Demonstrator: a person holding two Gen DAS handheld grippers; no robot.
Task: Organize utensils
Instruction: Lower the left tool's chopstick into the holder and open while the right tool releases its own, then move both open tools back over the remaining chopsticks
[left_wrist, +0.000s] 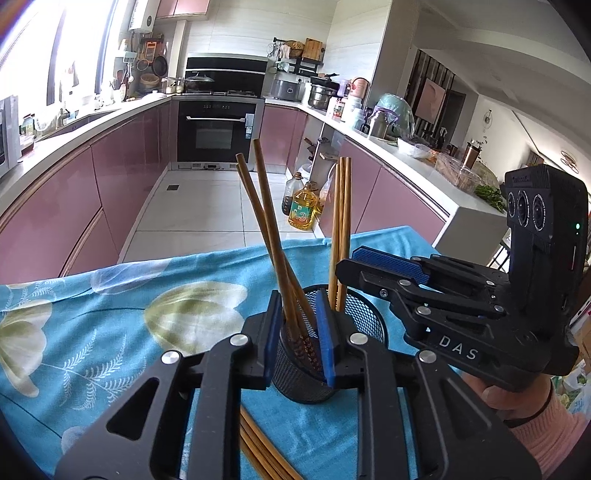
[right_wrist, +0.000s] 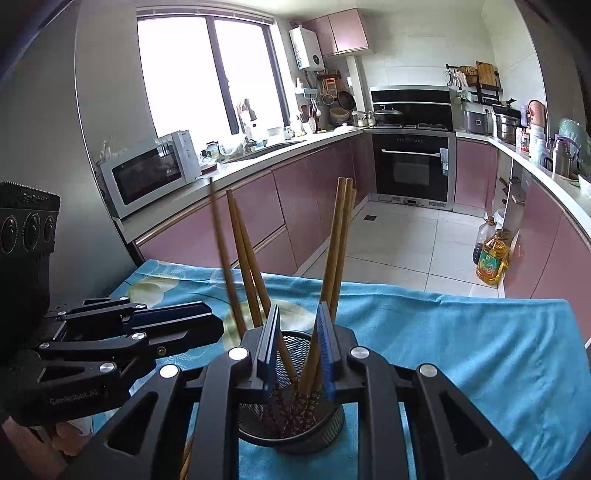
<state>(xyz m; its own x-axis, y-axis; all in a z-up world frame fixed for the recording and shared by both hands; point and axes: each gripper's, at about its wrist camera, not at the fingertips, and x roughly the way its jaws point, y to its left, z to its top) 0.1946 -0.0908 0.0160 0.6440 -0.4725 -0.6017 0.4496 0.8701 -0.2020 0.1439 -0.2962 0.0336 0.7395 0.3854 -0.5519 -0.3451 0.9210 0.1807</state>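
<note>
A black mesh cup (left_wrist: 295, 384) (right_wrist: 251, 413) stands on a blue floral cloth (left_wrist: 110, 314) (right_wrist: 443, 350). Several brown chopsticks stand in it. One pair (left_wrist: 266, 221) leans left between the pads of my left gripper (left_wrist: 299, 332) (right_wrist: 218, 323); there is a gap on both sides, so it is open. Another bunch (left_wrist: 341, 221) (right_wrist: 338, 240) rises at the cup's right side, passing between the pads of my right gripper (right_wrist: 299, 339) (left_wrist: 349, 264), which is open too. More chopsticks (left_wrist: 258, 450) lie loose on the cloth under the left gripper.
The table's far edge drops to a tiled floor, where oil bottles (left_wrist: 303, 210) (right_wrist: 491, 262) stand by pink cabinets. A microwave (right_wrist: 147, 177) sits on the left counter. A hand in a pink sleeve (left_wrist: 535, 406) holds the right gripper.
</note>
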